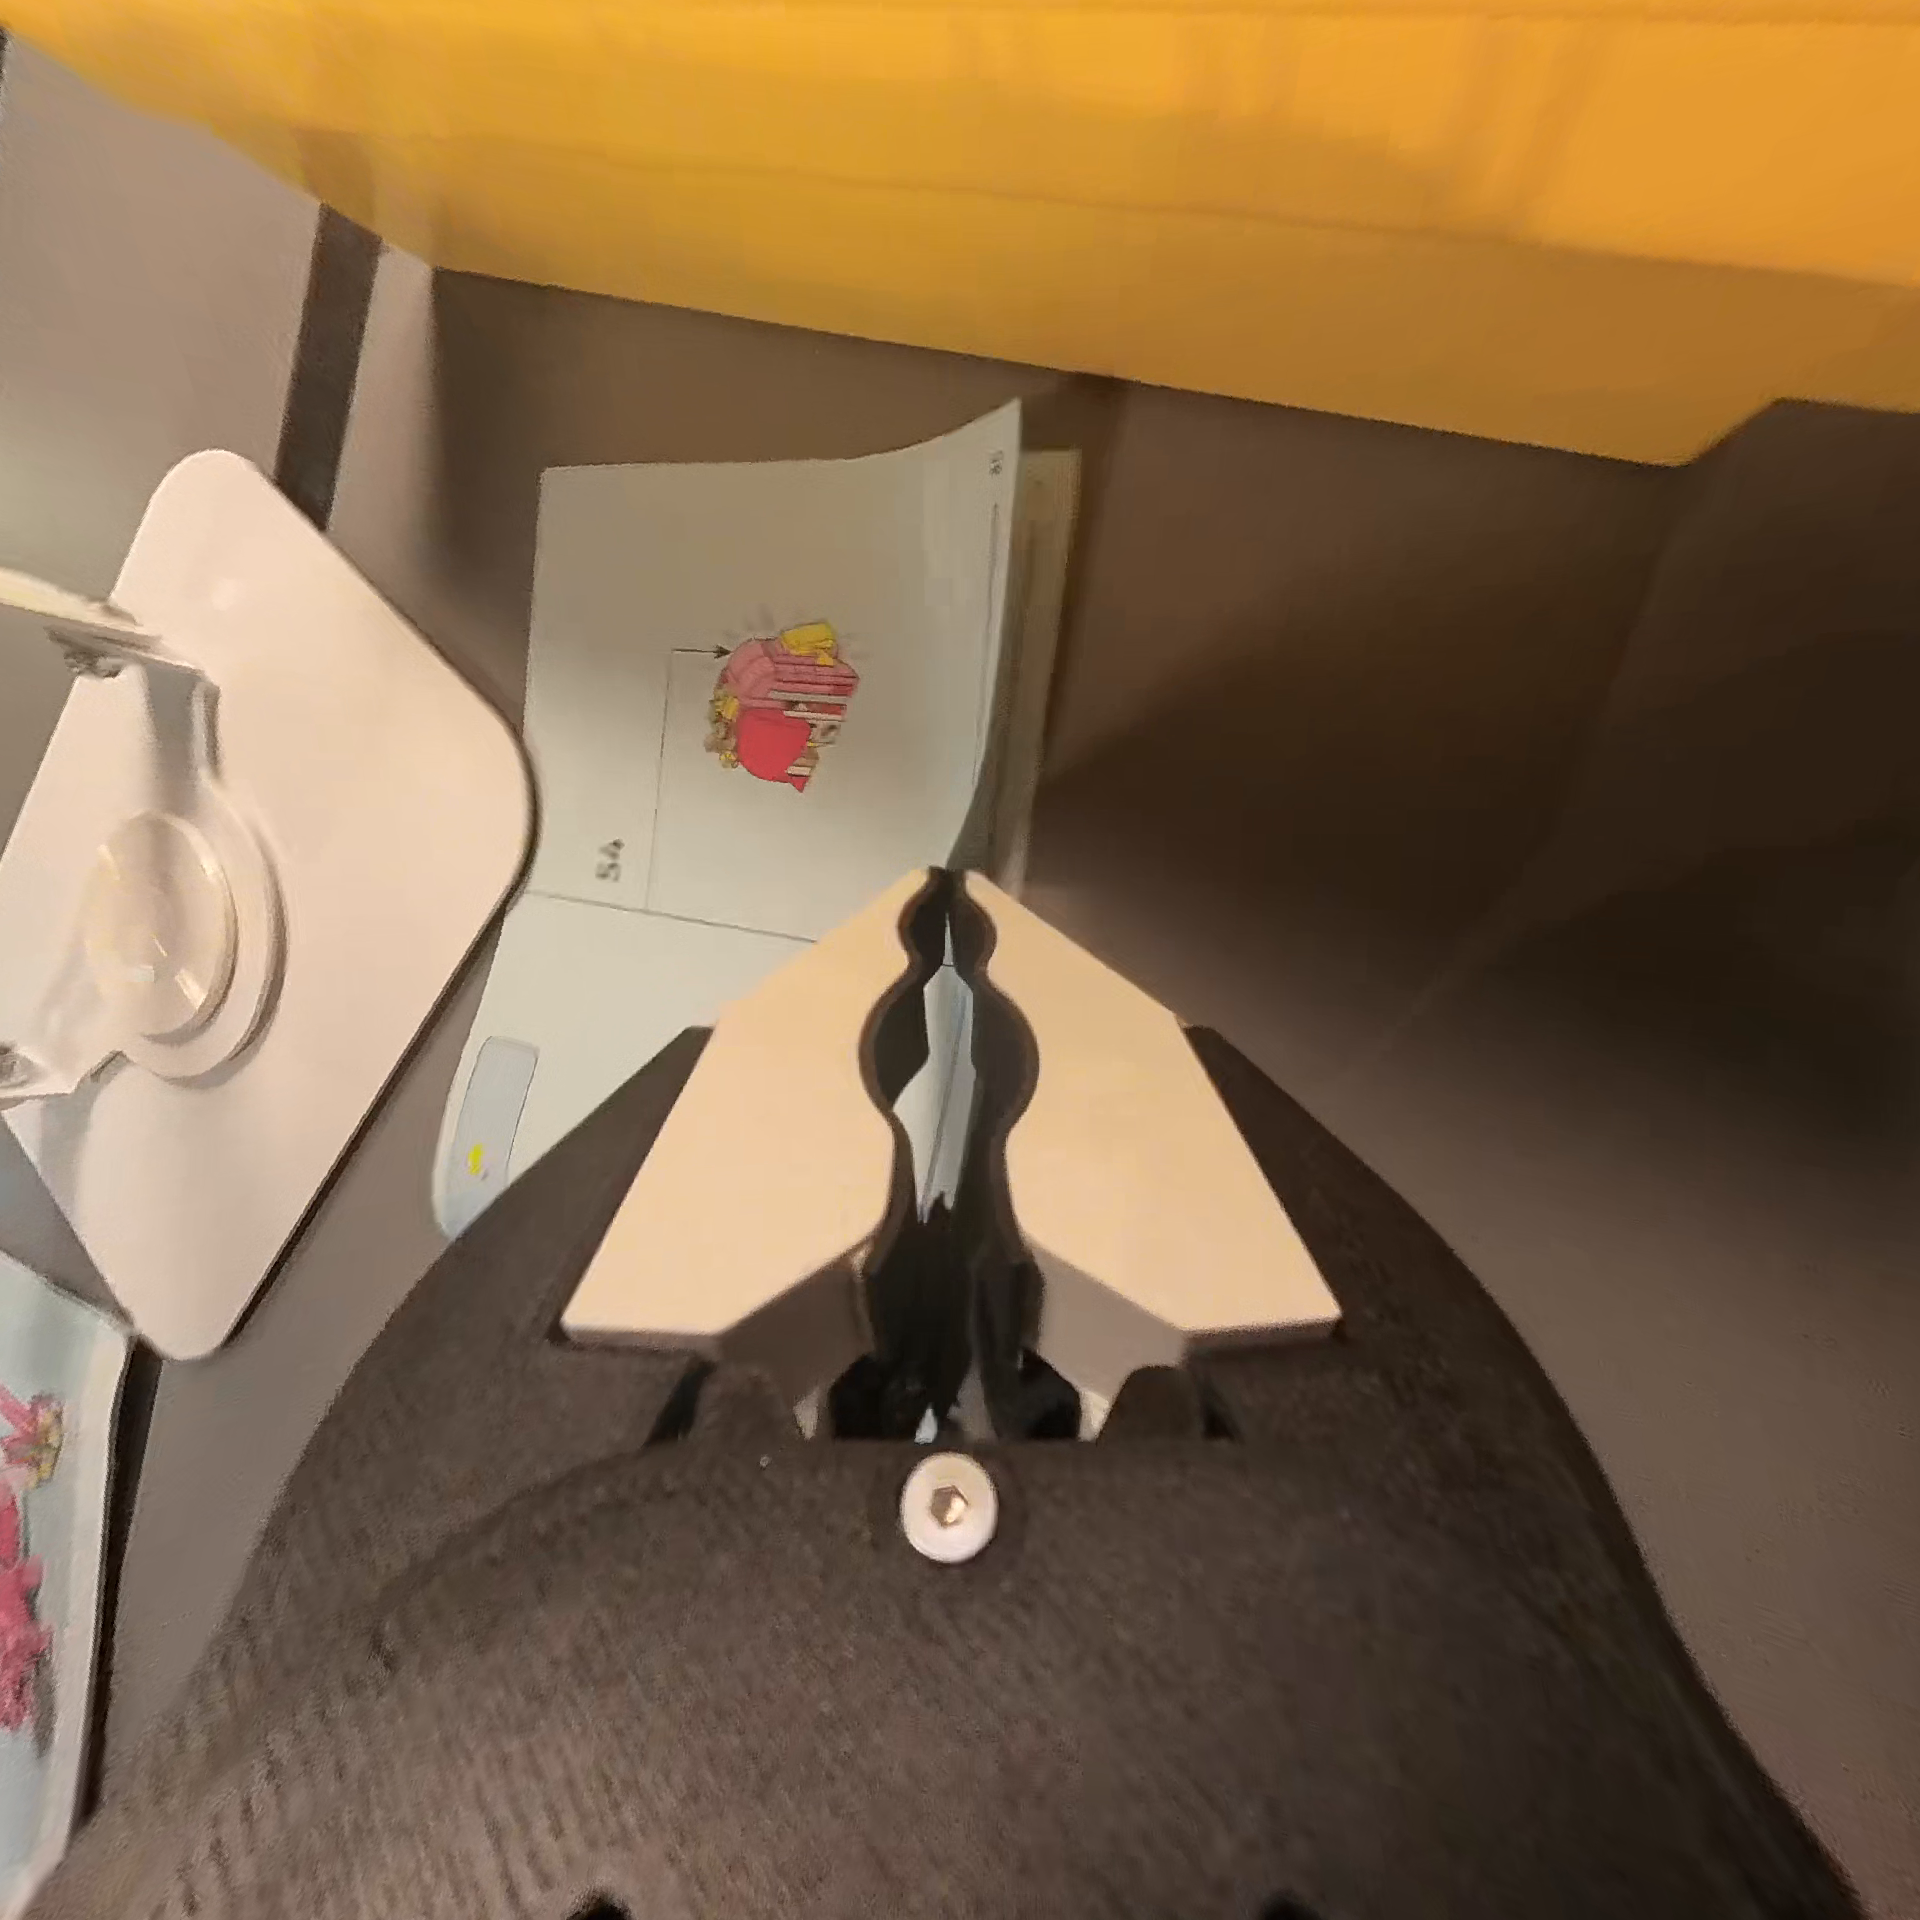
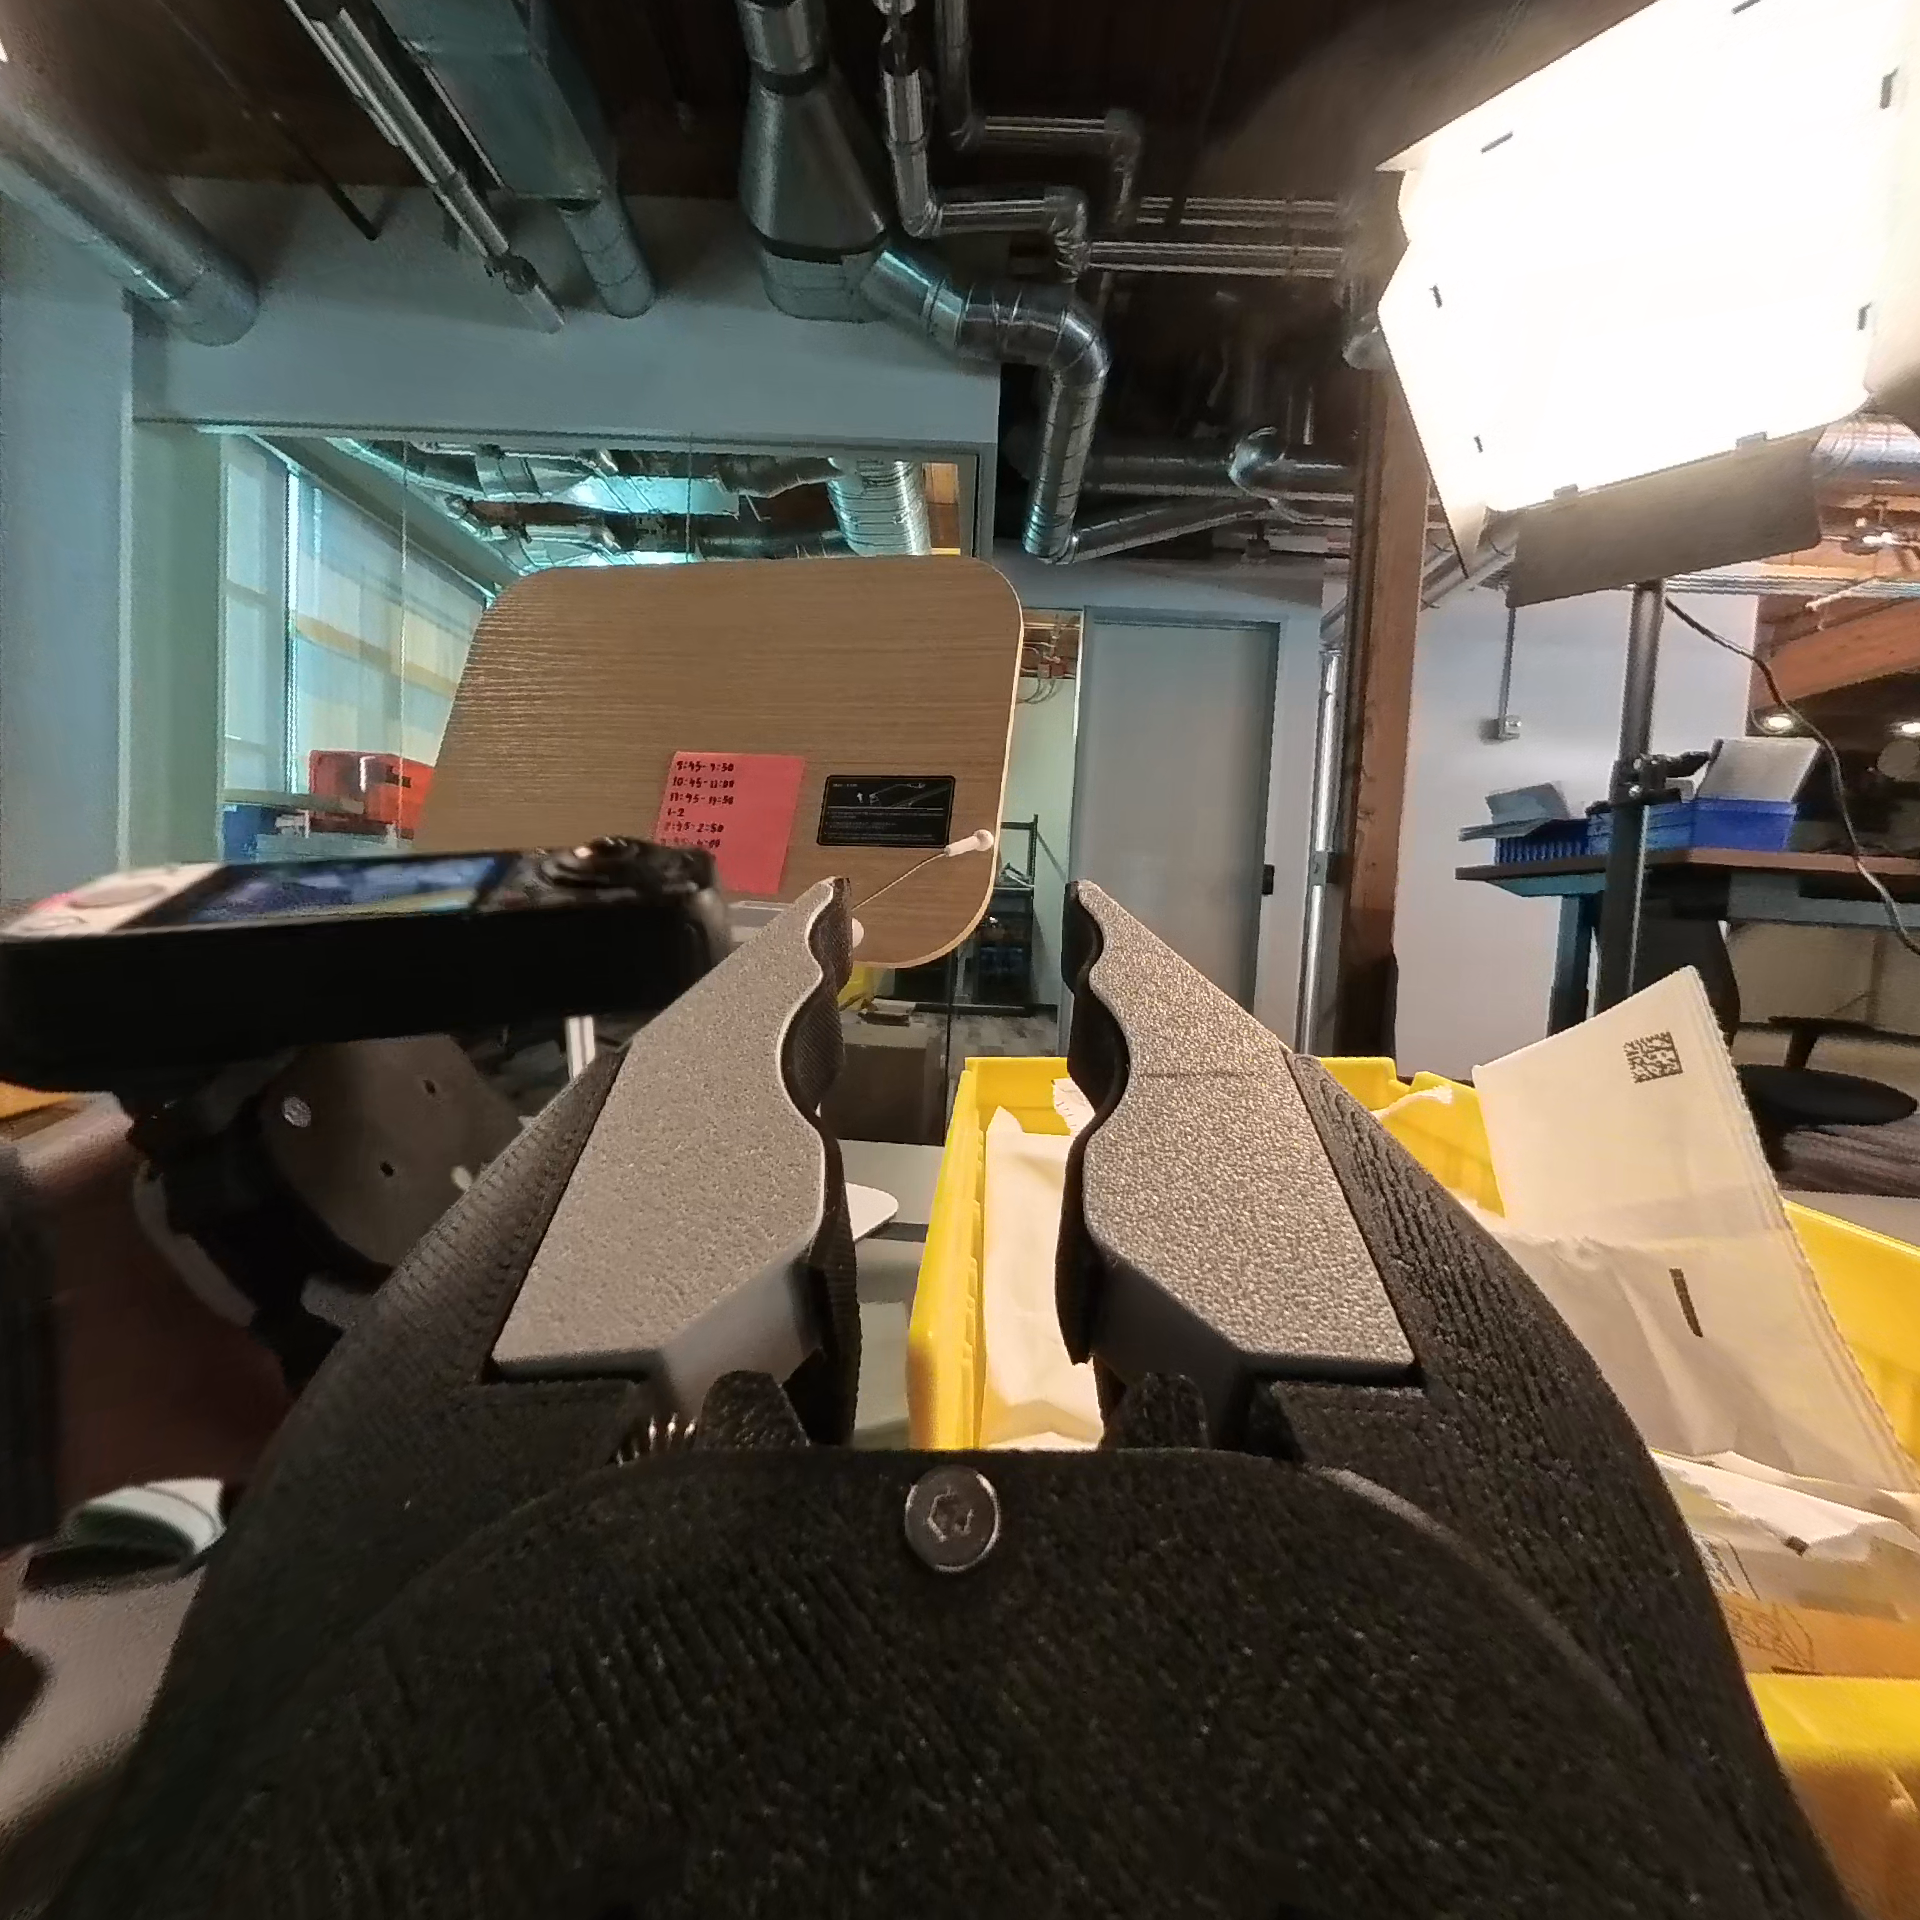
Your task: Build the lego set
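Observation:
In the left wrist view my left gripper (image 1: 948,883) is shut on the right edge of a pale page of an illustrated instruction booklet (image 1: 790,644). The page curls up from the dark table (image 1: 1455,831), and its edge shows between the pads. More pages lie beneath it. My right gripper (image 2: 956,904) is open and empty. It is raised and points out over the near-left corner of a yellow bin (image 2: 951,1247). The left gripper's body, with a black device on top (image 2: 343,956), shows to its left.
The yellow bin (image 1: 935,156) looms just behind the booklet and holds white paper bags (image 2: 1621,1143). A white stand base with a clear mount (image 1: 270,883) lies left of the booklet. A tilted wooden board (image 2: 727,707) and a bright light panel (image 2: 1642,260) stand beyond. The left gripper's tips are roughly 20 cm from the right gripper's.

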Demonstrator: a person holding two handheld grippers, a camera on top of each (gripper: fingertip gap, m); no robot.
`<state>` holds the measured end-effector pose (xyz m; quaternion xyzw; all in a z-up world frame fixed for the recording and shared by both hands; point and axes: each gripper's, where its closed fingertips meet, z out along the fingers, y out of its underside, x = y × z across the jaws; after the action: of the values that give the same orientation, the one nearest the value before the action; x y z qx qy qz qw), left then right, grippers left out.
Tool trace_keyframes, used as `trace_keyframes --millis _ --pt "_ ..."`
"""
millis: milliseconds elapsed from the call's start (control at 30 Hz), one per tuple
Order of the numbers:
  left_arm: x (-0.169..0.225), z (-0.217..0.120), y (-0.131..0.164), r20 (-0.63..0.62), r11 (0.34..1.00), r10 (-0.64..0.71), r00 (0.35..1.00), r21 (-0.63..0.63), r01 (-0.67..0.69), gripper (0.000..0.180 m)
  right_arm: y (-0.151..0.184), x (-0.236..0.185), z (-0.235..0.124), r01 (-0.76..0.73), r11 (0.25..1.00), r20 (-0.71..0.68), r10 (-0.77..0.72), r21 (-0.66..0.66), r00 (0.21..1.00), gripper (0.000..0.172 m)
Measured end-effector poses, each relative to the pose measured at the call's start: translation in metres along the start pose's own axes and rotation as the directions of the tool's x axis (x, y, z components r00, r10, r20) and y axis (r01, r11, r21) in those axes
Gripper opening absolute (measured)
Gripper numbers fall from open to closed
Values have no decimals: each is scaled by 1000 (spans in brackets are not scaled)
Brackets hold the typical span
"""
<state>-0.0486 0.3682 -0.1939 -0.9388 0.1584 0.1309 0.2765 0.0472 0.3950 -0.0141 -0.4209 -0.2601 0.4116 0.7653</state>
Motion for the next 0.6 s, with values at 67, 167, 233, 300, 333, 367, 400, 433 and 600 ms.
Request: trace_keyframes --millis 67,167,233,300,333,367,400,433,600 --pt "-10 -9 0 39 997 -60 997 46 58 0 -1 -1 0 7 1000 4 -7 1 1000 39" --pt "-31 -36 2 71 956 -238 969 194 220 0 0 -19 0 80 997 63 -79 -9 995 24" --pt "-42 -57 12 59 898 -365 929 287 334 0 13 -42 0 165 983 129 -153 -86 980 2" --pt "-52 -80 24 25 814 -480 877 384 435 0 32 -71 -1 245 948 221 -200 -202 955 0" --pt "-57 -90 33 10 772 -528 849 422 475 0 44 -88 -1 279 924 279 -205 -261 938 0" --pt "-63 -99 41 -4 730 -570 822 457 508 0 55 -100 1 311 895 316 -209 -319 925 0" --pt "-67 -107 50 -21 688 -606 795 488 537 0 67 -109 4 338 865 345 -210 -371 915 0" --pt "-71 -114 57 -45 646 -636 771 515 563 0 80 -119 8 352 834 381 -188 -425 905 0" --pt "-88 -139 89 -155 463 -739 656 589 662 0 148 -169 20 253 624 444 168 -739 880 0"
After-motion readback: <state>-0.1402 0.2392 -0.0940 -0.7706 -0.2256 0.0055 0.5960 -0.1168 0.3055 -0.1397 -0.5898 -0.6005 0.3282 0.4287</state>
